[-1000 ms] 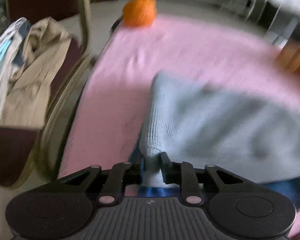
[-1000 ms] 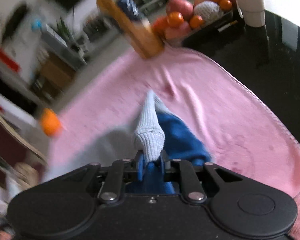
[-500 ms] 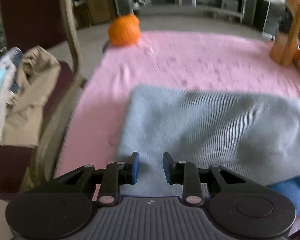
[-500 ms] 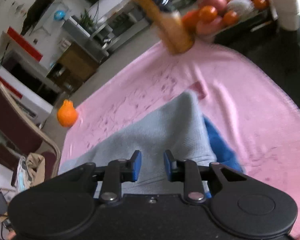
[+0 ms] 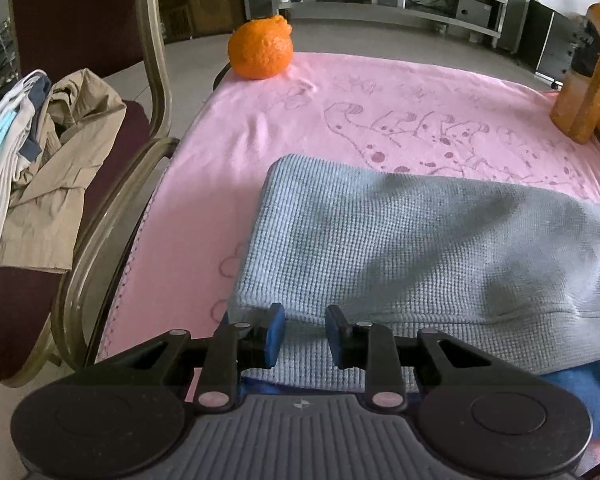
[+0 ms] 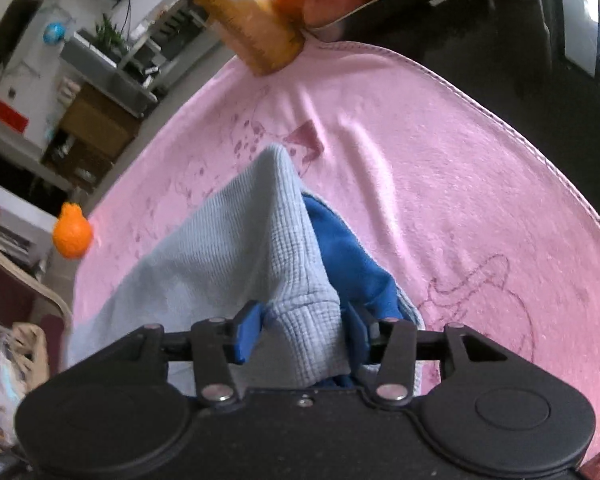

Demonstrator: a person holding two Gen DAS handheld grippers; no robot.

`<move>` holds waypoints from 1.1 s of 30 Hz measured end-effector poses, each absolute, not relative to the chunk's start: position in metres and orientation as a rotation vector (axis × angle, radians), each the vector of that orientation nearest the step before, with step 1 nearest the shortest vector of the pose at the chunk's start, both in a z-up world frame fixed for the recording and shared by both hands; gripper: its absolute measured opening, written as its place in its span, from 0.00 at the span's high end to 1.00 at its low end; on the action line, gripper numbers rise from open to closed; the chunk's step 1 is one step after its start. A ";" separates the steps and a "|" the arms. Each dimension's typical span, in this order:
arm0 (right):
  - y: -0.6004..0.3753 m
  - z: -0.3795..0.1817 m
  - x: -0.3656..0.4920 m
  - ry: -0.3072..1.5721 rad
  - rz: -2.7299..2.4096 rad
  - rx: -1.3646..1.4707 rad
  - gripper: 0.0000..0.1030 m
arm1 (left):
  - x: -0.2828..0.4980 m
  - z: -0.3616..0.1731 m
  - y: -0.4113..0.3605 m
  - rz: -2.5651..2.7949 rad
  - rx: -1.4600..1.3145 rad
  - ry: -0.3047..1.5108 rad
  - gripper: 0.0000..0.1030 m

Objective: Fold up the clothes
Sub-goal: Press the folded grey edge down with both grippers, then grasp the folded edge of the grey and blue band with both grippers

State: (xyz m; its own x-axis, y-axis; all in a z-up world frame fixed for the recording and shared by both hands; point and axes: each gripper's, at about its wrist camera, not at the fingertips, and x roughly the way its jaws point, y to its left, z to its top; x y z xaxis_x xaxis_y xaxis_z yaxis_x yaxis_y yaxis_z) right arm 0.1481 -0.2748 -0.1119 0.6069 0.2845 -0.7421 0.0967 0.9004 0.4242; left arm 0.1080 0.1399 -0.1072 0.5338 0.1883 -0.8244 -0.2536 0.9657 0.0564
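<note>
Two layers: grey knit top folded over blue garment on the pink blanket.
Left hand-held gripper: released, jaws apart over the knit's near edge.
Right hand-held gripper: spread wide, knit bunched between, not pinched.
Orange: far corner.

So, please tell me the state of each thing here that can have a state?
Left tool: open, holding nothing.
Right tool: open, grey fabric between the fingers.
Grey knit garment: folded over, lying on blue cloth.
Pink blanket: spread out.
Clothes on chair: unfolded pile.
</note>
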 end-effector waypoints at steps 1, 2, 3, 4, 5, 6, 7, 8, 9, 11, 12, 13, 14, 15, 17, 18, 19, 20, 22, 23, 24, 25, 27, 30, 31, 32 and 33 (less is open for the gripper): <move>-0.273 -0.111 0.147 0.918 0.110 0.437 0.73 | 0.107 -0.107 0.140 0.267 -0.076 0.974 0.73; -0.271 -0.111 0.145 0.916 0.108 0.420 0.75 | 0.106 -0.107 0.141 0.270 -0.079 0.975 0.73; -0.269 -0.111 0.143 0.914 0.105 0.404 0.76 | 0.106 -0.108 0.141 0.270 -0.084 0.980 0.73; -0.266 -0.110 0.142 0.912 0.103 0.387 0.76 | 0.105 -0.109 0.141 0.263 -0.087 0.990 0.73; -0.264 -0.110 0.140 0.910 0.100 0.371 0.76 | 0.106 -0.111 0.140 0.260 -0.081 1.000 0.73; -0.262 -0.110 0.139 0.917 0.089 0.325 0.76 | 0.106 -0.113 0.138 0.261 -0.063 1.008 0.73; -0.258 -0.113 0.142 0.931 0.080 0.304 0.76 | 0.105 -0.114 0.136 0.260 -0.044 1.007 0.73; -0.255 -0.116 0.144 0.946 0.071 0.283 0.76 | 0.105 -0.114 0.134 0.258 -0.025 1.006 0.73; -0.252 -0.118 0.147 0.960 0.061 0.263 0.76 | 0.104 -0.114 0.132 0.256 -0.015 1.004 0.73; -0.246 -0.124 0.152 0.988 0.043 0.222 0.76 | 0.099 -0.112 0.134 0.247 -0.023 0.990 0.73; -0.242 -0.127 0.155 1.002 0.034 0.201 0.76 | 0.096 -0.108 0.137 0.242 -0.042 0.974 0.73; -0.239 -0.127 0.153 1.001 0.030 0.172 0.75 | 0.091 -0.102 0.141 0.244 -0.068 0.944 0.73; -0.239 -0.125 0.152 0.997 0.030 0.160 0.72 | 0.085 -0.095 0.147 0.252 -0.090 0.908 0.73; -0.239 -0.123 0.151 0.993 0.031 0.149 0.67 | 0.079 -0.088 0.152 0.261 -0.112 0.872 0.73; -0.248 -0.111 0.142 0.945 0.048 0.193 0.62 | 0.070 -0.080 0.162 0.280 -0.149 0.823 0.74; -0.253 -0.105 0.137 0.913 0.065 0.225 0.61 | 0.066 -0.077 0.167 0.287 -0.166 0.806 0.74; -0.258 -0.098 0.131 0.870 0.089 0.264 0.61 | 0.067 -0.078 0.168 0.276 -0.173 0.816 0.77; -0.262 -0.092 0.126 0.831 0.113 0.293 0.59 | 0.068 -0.080 0.169 0.266 -0.180 0.826 0.78; -0.265 -0.087 0.123 0.768 0.156 0.344 0.59 | 0.074 -0.086 0.160 0.246 -0.141 0.860 0.79; -0.263 -0.088 0.126 0.757 0.177 0.362 0.62 | 0.078 -0.090 0.153 0.233 -0.114 0.878 0.79; -0.261 -0.090 0.127 0.760 0.204 0.381 0.72 | 0.081 -0.094 0.145 0.207 -0.088 0.888 0.79; -0.255 -0.094 0.131 0.780 0.246 0.403 0.78 | 0.083 -0.097 0.137 0.181 -0.062 0.898 0.79; -0.238 -0.104 0.139 0.835 0.330 0.397 0.83 | 0.087 -0.105 0.120 0.129 -0.005 0.909 0.79; -0.205 -0.114 0.141 0.866 0.373 0.248 0.83 | 0.088 -0.116 0.095 0.077 0.122 0.910 0.80; -0.195 -0.118 0.141 0.881 0.374 0.180 0.83 | 0.084 -0.121 0.088 0.064 0.170 0.921 0.83; -0.188 -0.123 0.140 0.903 0.375 0.126 0.83 | 0.081 -0.125 0.081 0.050 0.218 0.931 0.83; -0.182 -0.129 0.136 0.935 0.371 0.059 0.84 | 0.077 -0.130 0.074 0.037 0.266 0.942 0.83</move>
